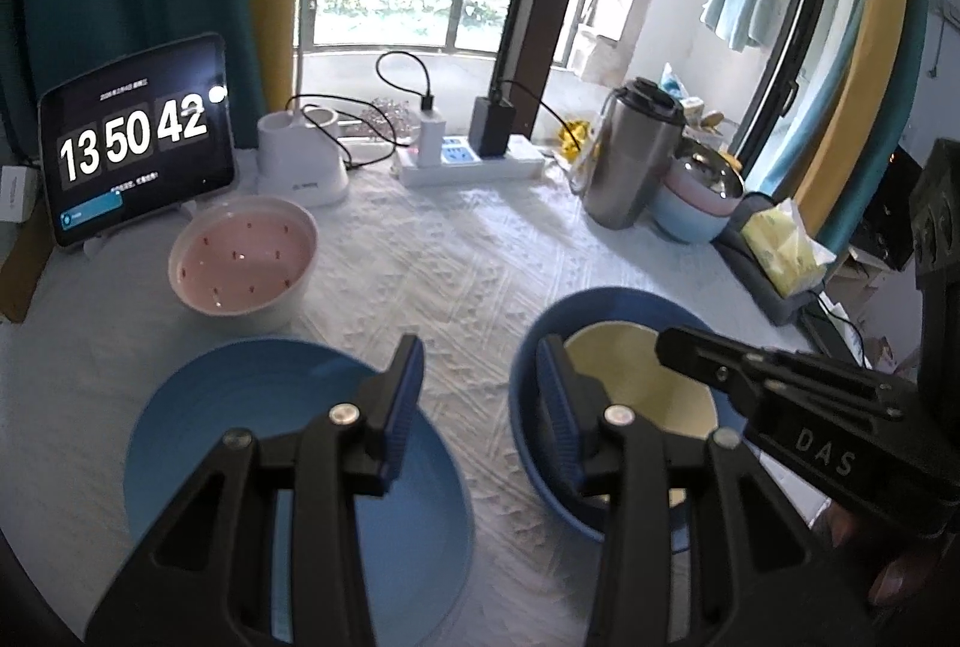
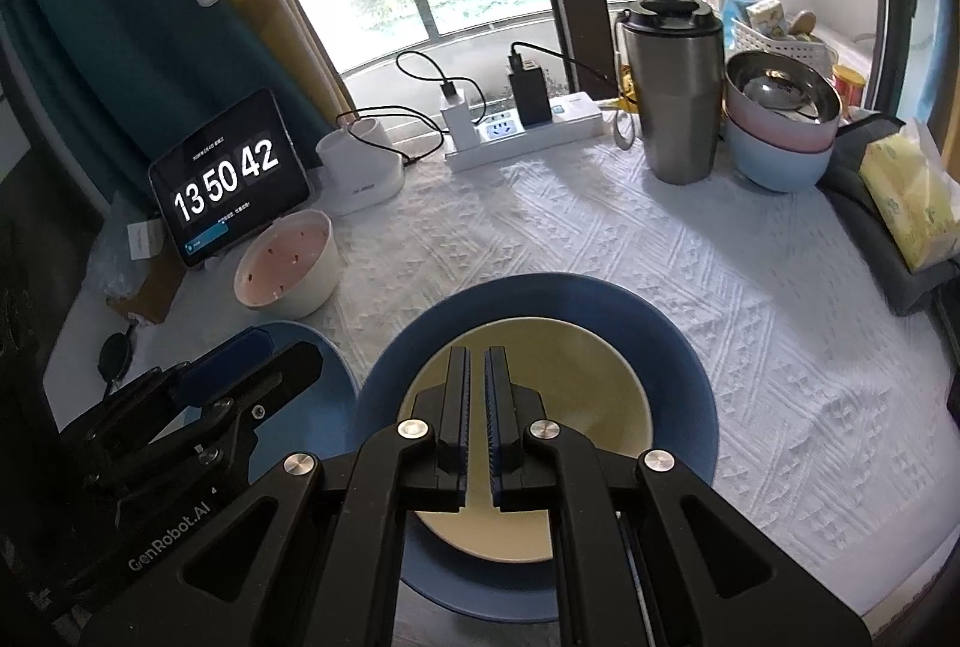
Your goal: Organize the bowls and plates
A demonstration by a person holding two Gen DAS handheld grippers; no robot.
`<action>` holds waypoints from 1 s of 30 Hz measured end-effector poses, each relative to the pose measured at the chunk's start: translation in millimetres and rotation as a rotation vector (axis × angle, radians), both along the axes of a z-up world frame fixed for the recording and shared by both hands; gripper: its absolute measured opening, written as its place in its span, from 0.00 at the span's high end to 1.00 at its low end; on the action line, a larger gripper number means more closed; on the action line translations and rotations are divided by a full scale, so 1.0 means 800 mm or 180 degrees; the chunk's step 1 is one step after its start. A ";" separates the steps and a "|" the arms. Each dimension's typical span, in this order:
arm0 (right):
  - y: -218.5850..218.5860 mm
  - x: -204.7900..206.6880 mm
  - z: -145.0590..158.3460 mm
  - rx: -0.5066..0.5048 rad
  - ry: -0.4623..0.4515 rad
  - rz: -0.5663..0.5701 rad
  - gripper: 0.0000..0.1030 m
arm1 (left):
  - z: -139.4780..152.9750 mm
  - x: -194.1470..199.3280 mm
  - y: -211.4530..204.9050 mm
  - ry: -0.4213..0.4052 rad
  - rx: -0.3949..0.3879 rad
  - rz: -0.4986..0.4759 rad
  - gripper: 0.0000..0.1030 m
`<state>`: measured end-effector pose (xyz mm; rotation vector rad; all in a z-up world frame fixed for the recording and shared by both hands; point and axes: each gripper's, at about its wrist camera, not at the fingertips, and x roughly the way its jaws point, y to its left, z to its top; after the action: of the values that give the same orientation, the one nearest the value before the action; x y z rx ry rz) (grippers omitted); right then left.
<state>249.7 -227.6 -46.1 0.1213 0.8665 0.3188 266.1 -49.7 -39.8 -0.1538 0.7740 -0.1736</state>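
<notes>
Right hand-held gripper: angled down over round cream ceramic bowl, mouth up inside round blue plastic bowl; jaws together, empty. Left hand-held gripper: angled down left of blue bowl, jaws apart, empty.

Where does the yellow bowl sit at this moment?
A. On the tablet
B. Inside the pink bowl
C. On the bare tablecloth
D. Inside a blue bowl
D: the yellow bowl is nested inside the blue bowl, whose rim rings it all round; the pink bowl stands apart and holds nothing.
</notes>
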 end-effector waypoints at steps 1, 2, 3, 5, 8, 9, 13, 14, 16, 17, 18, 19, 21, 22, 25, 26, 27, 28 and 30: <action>0.005 0.000 0.001 -0.0014 -0.0007 0.0012 0.95 | 0.001 0.000 0.003 -0.0006 -0.0008 0.0009 0.60; 0.008 0.000 0.002 -0.0024 -0.0009 0.0019 0.95 | 0.001 0.000 0.008 -0.0014 -0.0021 0.0023 0.60; 0.011 0.001 0.003 -0.0032 -0.0010 0.0026 0.95 | 0.002 0.000 0.012 -0.0019 -0.0030 0.0033 0.60; 0.020 0.002 0.003 -0.0055 -0.0009 0.0047 0.95 | 0.002 0.000 0.018 -0.0027 -0.0047 0.0051 0.60; 0.032 0.004 0.002 -0.0084 0.0001 0.0077 0.95 | 0.002 0.001 0.030 -0.0035 -0.0073 0.0085 0.60; 0.037 0.005 0.002 -0.0095 0.0006 0.0089 0.95 | 0.002 0.001 0.034 -0.0038 -0.0081 0.0097 0.60; 0.053 0.008 0.001 -0.0132 0.0019 0.0133 0.95 | 0.002 0.002 0.050 -0.0046 -0.0112 0.0141 0.60; 0.057 0.009 0.001 -0.0142 0.0021 0.0142 0.95 | 0.001 0.002 0.054 -0.0047 -0.0119 0.0150 0.60; 0.063 0.011 0.000 -0.0156 0.0026 0.0155 0.95 | 0.000 0.002 0.061 -0.0049 -0.0127 0.0165 0.60; 0.068 0.012 0.000 -0.0166 0.0034 0.0163 0.95 | 0.000 0.003 0.064 -0.0049 -0.0131 0.0172 0.60; 0.070 0.012 0.000 -0.0171 0.0035 0.0168 0.95 | 0.000 0.003 0.067 -0.0050 -0.0136 0.0180 0.60; 0.074 0.013 -0.001 -0.0181 0.0038 0.0176 0.95 | -0.001 0.003 0.070 -0.0050 -0.0140 0.0187 0.60; 0.081 0.015 -0.002 -0.0196 0.0051 0.0196 0.95 | -0.002 0.004 0.076 -0.0046 -0.0149 0.0208 0.60; 0.084 0.015 -0.003 -0.0203 0.0056 0.0205 0.95 | -0.002 0.004 0.080 -0.0042 -0.0154 0.0217 0.60; 0.093 0.018 -0.005 -0.0219 0.0070 0.0230 0.95 | -0.003 0.006 0.088 -0.0038 -0.0164 0.0245 0.60; 0.096 0.019 -0.005 -0.0223 0.0077 0.0239 0.95 | -0.004 0.006 0.091 -0.0039 -0.0166 0.0259 0.60; 0.099 0.020 -0.006 -0.0224 0.0080 0.0247 0.95 | -0.004 0.007 0.094 -0.0039 -0.0168 0.0271 0.60; 0.102 0.021 -0.006 -0.0226 0.0084 0.0256 0.95 | -0.005 0.007 0.097 -0.0039 -0.0172 0.0284 0.60; 0.109 0.023 -0.007 -0.0203 0.0095 0.0288 0.95 | -0.006 0.009 0.105 -0.0037 -0.0179 0.0315 0.60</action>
<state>268.1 -140.0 -51.7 0.0277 0.9124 0.3742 272.9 34.1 -44.3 -0.2438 0.7485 -0.1025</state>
